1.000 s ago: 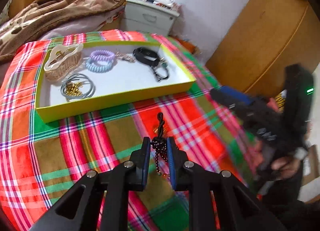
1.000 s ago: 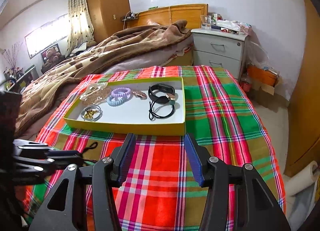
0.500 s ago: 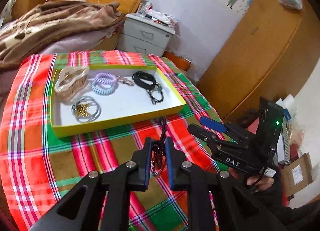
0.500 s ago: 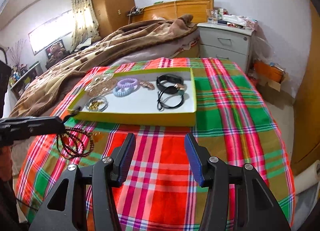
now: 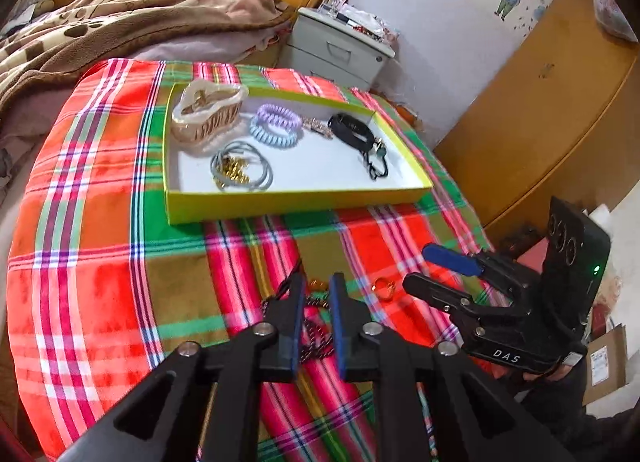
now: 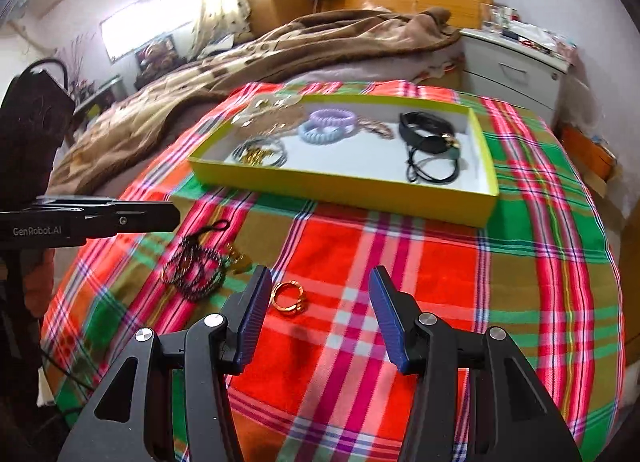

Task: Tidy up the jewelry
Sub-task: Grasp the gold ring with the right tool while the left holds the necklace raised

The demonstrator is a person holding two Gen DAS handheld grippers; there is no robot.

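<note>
My left gripper [image 5: 316, 294] hovers, its jaws narrowly parted and holding nothing, over the dark beaded bracelet [image 6: 196, 266] lying coiled on the plaid bedspread [image 6: 400, 262]. My right gripper [image 6: 316, 302] gapes wide and empty; the small gold ring [image 6: 288, 297] lies by its left finger. Beyond sits the yellow-green tray [image 6: 360, 190].

left gripper [image 5: 314, 290]: black angular arms, silver round screws, blue ribbed pads, white "genrobot.ai" lettering; right gripper [image 6: 316, 286]: same build, "das" marking, green led on black housing
</note>
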